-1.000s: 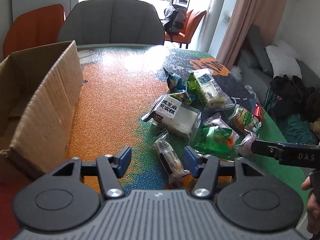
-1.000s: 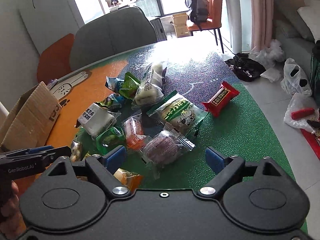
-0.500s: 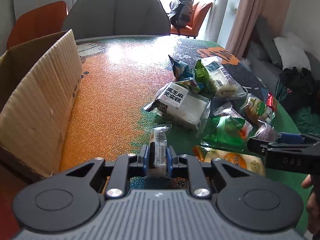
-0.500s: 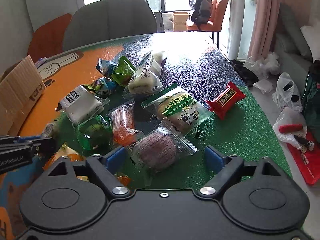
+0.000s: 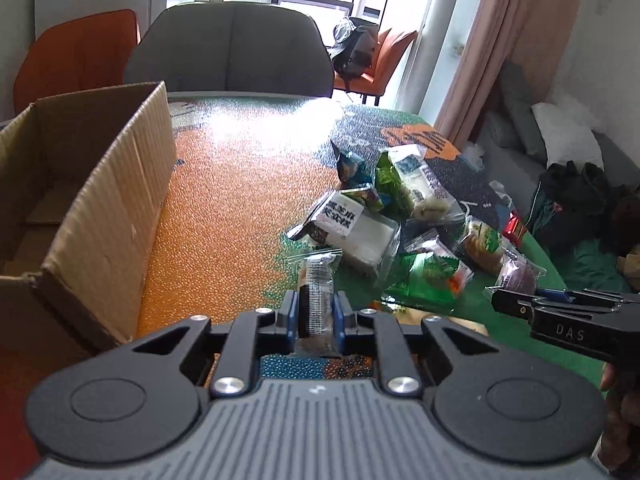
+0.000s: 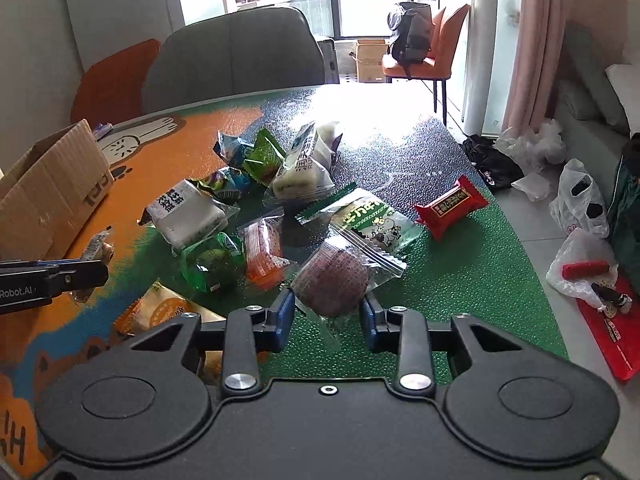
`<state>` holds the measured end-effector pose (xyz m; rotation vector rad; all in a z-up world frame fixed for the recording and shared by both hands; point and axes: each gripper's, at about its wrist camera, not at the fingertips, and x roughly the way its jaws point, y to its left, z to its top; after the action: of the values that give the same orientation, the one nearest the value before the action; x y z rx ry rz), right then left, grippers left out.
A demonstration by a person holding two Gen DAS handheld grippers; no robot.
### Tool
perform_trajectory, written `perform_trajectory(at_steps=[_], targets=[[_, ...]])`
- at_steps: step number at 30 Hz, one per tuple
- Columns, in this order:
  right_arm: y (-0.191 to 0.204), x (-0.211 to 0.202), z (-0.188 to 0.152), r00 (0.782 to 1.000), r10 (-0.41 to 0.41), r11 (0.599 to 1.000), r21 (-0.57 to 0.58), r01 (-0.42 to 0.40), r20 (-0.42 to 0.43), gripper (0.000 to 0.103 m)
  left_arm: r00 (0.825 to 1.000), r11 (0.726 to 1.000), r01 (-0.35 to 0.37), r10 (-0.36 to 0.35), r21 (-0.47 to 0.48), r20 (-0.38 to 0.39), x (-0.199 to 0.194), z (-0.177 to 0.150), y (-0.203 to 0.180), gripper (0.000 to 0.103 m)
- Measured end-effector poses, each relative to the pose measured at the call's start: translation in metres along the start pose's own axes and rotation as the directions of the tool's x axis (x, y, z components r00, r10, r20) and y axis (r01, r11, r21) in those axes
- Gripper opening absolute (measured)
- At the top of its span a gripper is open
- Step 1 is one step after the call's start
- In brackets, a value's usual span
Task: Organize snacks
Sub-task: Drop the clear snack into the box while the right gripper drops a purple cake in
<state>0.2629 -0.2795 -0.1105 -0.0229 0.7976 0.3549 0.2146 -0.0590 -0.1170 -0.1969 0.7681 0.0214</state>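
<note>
A bright dining room is framing the orange-and-green tabletop [image 5: 224,216]. The left gripper [image 5: 316,314] is keeping its jaws clamped on a clear-wrapped snack [image 5: 316,280] beside the cardboard box [image 5: 100,216]. The right gripper [image 6: 328,314] is straddling a purple snack packet [image 6: 334,280], jaws apart around it, near the snack pile [image 6: 248,208].

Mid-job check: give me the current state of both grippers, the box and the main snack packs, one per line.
left gripper: jaws shut on clear-wrapped dark snack, pack on edge.
right gripper: jaws open around purple round cake pack, not clamped.
cardboard box: open, flaps up, upright on table.
red snack pack: sealed, flat on table, apart from pile.
white sesame cake pack: sealed, lying in pile.
</note>
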Motion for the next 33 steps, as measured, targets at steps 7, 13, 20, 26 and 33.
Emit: perform_trajectory(at_steps=[7,13,20,26,33], targets=[[0.014,-0.022,0.017,0.998,0.042,0.999,-0.006,-0.041,0.056,0.033,0.999,1.0,0.014,-0.015,0.009,0.052,-0.024,0.014,0.001,0.017],[0.032,-0.033,0.028,0.992,0.087,0.996,-0.008,-0.086,0.093,0.033,0.996,1.0,0.01,-0.011,0.012,0.091,-0.046,0.024,0.01,0.017],[0.053,-0.047,0.042,0.982,0.136,0.991,-0.029,-0.134,0.131,0.033,0.99,1.0,-0.002,0.002,-0.005,0.139,-0.071,0.032,0.025,0.017],[0.077,-0.052,0.054,0.972,0.18,0.983,-0.054,-0.174,0.151,0.033,0.986,1.0,-0.014,0.018,-0.025,0.163,-0.086,0.037,0.041,0.017],[0.107,-0.045,0.063,0.963,0.224,0.973,-0.085,-0.213,0.147,0.033,0.984,0.997,-0.041,0.052,-0.064,0.171,-0.095,0.041,0.073,0.017]])
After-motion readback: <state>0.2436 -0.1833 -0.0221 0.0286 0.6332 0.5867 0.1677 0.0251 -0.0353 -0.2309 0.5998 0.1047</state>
